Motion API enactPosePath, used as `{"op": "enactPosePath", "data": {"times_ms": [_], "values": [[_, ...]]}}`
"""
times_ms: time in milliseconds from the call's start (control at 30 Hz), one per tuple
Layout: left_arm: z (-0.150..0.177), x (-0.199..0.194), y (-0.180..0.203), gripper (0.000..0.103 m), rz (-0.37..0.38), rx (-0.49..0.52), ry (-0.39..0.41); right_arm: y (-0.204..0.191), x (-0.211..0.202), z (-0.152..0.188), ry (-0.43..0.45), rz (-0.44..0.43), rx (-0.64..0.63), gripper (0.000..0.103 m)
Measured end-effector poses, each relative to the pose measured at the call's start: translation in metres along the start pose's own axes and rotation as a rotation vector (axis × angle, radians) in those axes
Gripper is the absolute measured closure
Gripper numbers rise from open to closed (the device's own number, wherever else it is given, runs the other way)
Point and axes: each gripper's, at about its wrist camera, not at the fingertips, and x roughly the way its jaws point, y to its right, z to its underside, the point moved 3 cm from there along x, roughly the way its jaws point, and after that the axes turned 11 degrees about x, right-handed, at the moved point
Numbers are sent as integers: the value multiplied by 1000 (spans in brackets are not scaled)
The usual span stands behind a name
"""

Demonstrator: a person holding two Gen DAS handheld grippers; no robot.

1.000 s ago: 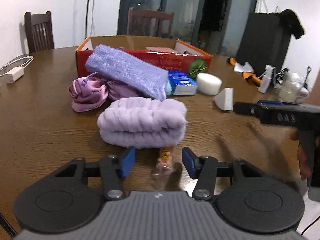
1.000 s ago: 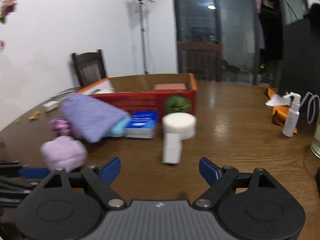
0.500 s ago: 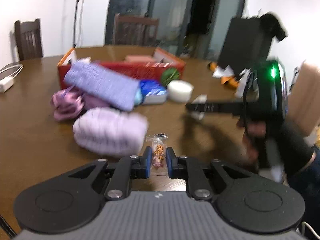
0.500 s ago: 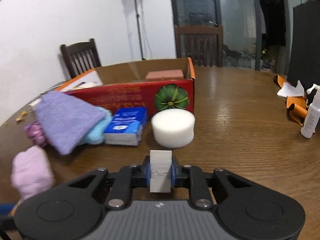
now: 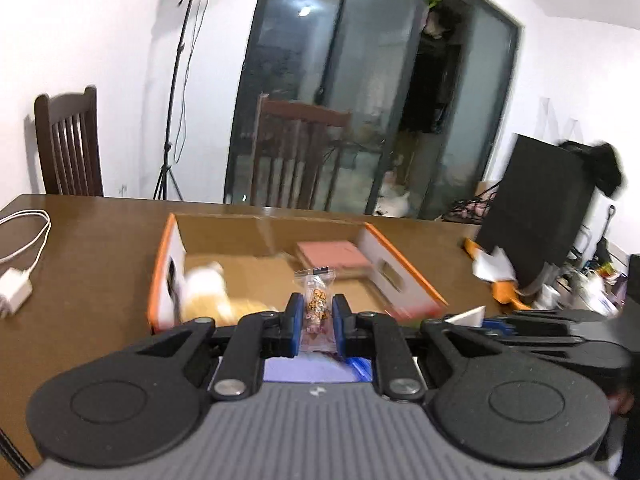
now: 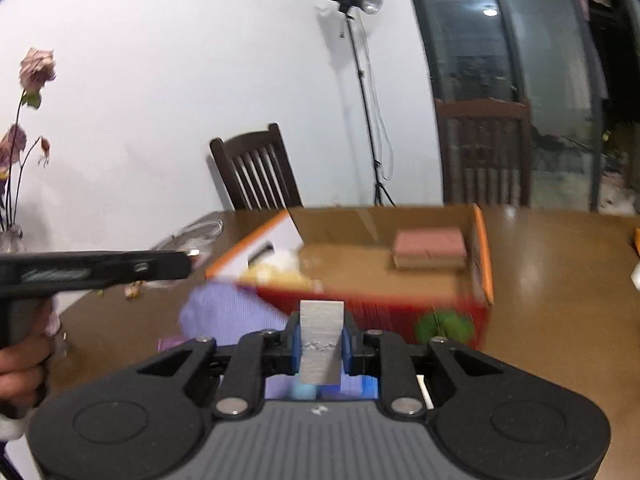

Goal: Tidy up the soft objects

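Observation:
My left gripper (image 5: pixel 316 320) is shut on a small clear snack packet (image 5: pixel 317 304) and holds it raised in front of the open cardboard box (image 5: pixel 264 236). My right gripper (image 6: pixel 320 340) is shut on a white foam wedge (image 6: pixel 321 340), raised before the same box (image 6: pixel 480 256). Inside the box lie a pink sponge block (image 5: pixel 332 254) and a blurred white and yellow soft thing (image 5: pixel 206 284). The pink block also shows in the right wrist view (image 6: pixel 430 246). A purple towel (image 6: pixel 228 316) lies against the box front. The left gripper's body shows in the right wrist view (image 6: pixel 92 270).
A white charger and cable (image 5: pixel 16 284) lie at the table's left. Wooden chairs (image 5: pixel 68 144) stand behind the table, with a light stand (image 5: pixel 176 92). Orange and white clutter (image 5: pixel 496 268) sits at the right. Dried flowers in a vase (image 6: pixel 16 140) stand at far left.
Both grippers closed, the left on the snack packet and the right on the foam wedge, then lifted them off the table and moved toward the box.

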Motion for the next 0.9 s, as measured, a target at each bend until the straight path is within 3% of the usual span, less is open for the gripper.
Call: {"op": "enactPosePath", "data": {"times_ms": [167,267,467,533,567,633,767,900], "values": [[-52,92,-59,87,-59,16,-65,5,81,-74,-52,-2,16,84],[-62,145,-93,87,-86,-7,-146,16,145,-108,-120,13,88,84],[-46,212,-120,84,-152,25,-281,28,252,-129,-212,147,56,82],[-41,218,-124,68,-155,30,-294,36,277,-126,-238,183,57,79],[-39,219,-127,63,-158,25,-295,38,284,-121,-249,202,53,76],[-36,215,-132,58,-166,21,-289,43,292,-117,-246,236,62,57],[-42,198,-139,56,-172,2,-261,44,273,-124,-204,212,69,51],[-53,155,-137,53,-198,14,-201,39,231,-135,-134,209,33,47]]}}
